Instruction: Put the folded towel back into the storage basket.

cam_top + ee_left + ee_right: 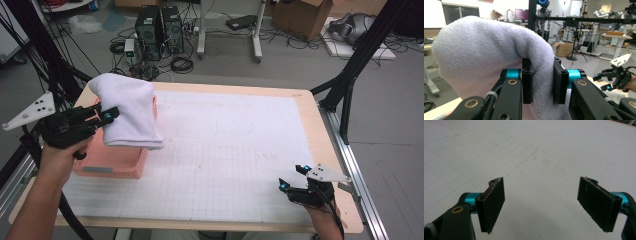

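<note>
Left gripper [107, 116] clamped on white towel [129, 111], both pads pinching fold of terry cloth (cloth bulges up and over jaws in left gripper view). Towel [481, 50] held above pink basket [112, 162], draped part hanging down over basket's rear rim. Basket sits at left edge of white gridded mat [225, 150]. Right gripper [296, 178] well apart from basket, at mat's near right corner, 2 jaws spread wide, nothing between them, bare mat [541, 165] beneath.
</note>
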A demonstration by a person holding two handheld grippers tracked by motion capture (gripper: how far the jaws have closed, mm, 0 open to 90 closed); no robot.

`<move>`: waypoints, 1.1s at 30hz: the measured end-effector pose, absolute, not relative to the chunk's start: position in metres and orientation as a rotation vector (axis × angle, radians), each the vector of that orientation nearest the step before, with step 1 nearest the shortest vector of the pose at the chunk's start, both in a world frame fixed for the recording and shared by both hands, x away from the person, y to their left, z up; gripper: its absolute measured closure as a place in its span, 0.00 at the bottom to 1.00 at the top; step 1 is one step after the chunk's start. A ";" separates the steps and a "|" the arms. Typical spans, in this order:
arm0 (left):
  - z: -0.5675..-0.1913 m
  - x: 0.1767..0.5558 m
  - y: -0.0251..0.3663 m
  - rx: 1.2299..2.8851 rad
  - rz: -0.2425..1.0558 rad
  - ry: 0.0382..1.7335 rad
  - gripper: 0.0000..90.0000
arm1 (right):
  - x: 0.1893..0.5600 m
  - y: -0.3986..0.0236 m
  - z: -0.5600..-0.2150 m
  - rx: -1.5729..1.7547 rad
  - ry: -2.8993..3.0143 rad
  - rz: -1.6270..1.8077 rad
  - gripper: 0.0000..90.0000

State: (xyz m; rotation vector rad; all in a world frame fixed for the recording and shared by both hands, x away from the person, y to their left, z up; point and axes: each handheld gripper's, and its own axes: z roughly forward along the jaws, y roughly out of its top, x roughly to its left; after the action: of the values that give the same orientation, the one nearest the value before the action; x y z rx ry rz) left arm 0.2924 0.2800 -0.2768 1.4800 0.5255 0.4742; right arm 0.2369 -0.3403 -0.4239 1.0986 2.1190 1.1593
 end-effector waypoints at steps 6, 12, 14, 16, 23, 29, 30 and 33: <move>-0.275 0.291 0.295 1.467 0.494 0.547 0.82 | 0.237 -0.340 -0.424 1.103 2.115 1.162 0.23; -0.277 0.295 0.312 1.471 0.500 0.559 0.82 | 0.237 -0.339 -0.424 1.097 2.119 1.157 0.23; -0.279 0.297 0.318 1.466 0.496 0.568 0.82 | 0.237 -0.339 -0.423 1.098 2.120 1.156 0.23; -0.281 0.299 0.324 1.460 0.494 0.574 0.82 | 0.237 -0.338 -0.423 1.092 2.121 1.154 0.23; -0.293 0.306 0.341 1.446 0.499 0.614 0.82 | 0.237 -0.338 -0.423 1.091 2.123 1.150 0.23; -0.306 0.312 0.351 1.462 0.494 0.639 0.82 | 0.237 -0.336 -0.423 1.088 2.127 1.142 0.23; -0.308 0.313 0.352 1.461 0.490 0.644 0.82 | 0.237 -0.336 -0.423 1.088 2.127 1.142 0.23; -0.316 0.316 0.357 1.464 0.483 0.660 0.82 | 0.237 -0.335 -0.423 1.083 2.127 1.137 0.23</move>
State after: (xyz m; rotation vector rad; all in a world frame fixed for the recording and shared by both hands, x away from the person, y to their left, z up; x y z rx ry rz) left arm 0.3162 0.3566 -0.3160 1.4644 0.6601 0.4832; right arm 0.2372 -0.3349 -0.4229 1.0831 2.1273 1.1373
